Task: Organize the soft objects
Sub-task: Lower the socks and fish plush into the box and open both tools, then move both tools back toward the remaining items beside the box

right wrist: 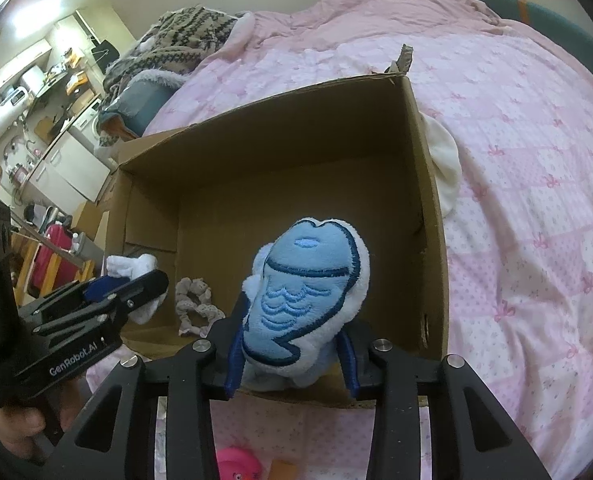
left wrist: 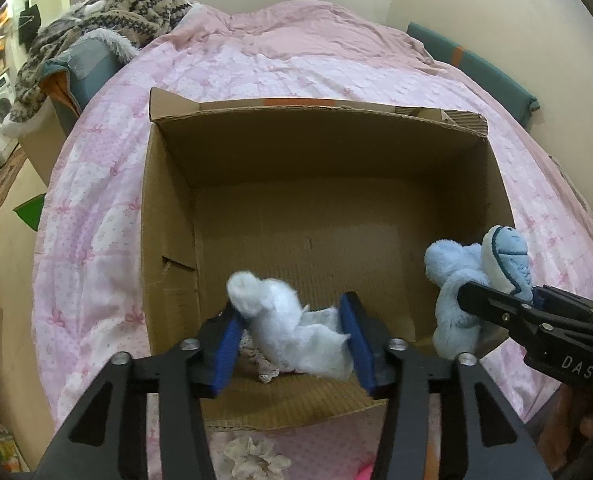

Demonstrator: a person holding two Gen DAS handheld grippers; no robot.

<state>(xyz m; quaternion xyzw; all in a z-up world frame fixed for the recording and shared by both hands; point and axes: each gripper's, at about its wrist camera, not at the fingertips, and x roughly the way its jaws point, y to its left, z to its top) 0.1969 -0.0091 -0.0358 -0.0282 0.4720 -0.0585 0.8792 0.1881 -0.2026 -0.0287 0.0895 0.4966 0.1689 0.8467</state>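
Note:
An open cardboard box (left wrist: 168,240) (right wrist: 432,216) sits on the pink bed. My left gripper (left wrist: 292,328) is over the box's near edge, its blue pads around a white fluffy soft toy (left wrist: 292,332) that looks blurred; it also shows in the right wrist view (right wrist: 132,268). My right gripper (right wrist: 292,344) is shut on a blue and white fish plush (right wrist: 304,284), held over the box's near right corner; the plush also shows in the left wrist view (left wrist: 476,280). A grey scrunchie (right wrist: 196,304) lies on the box floor.
The pink quilt (left wrist: 256,72) covers the bed. A patterned knit blanket (left wrist: 108,12) lies at the far left. A white cloth (right wrist: 446,164) lies right of the box. A pink toy (right wrist: 240,464) and a cream flower item (left wrist: 252,456) lie in front of it.

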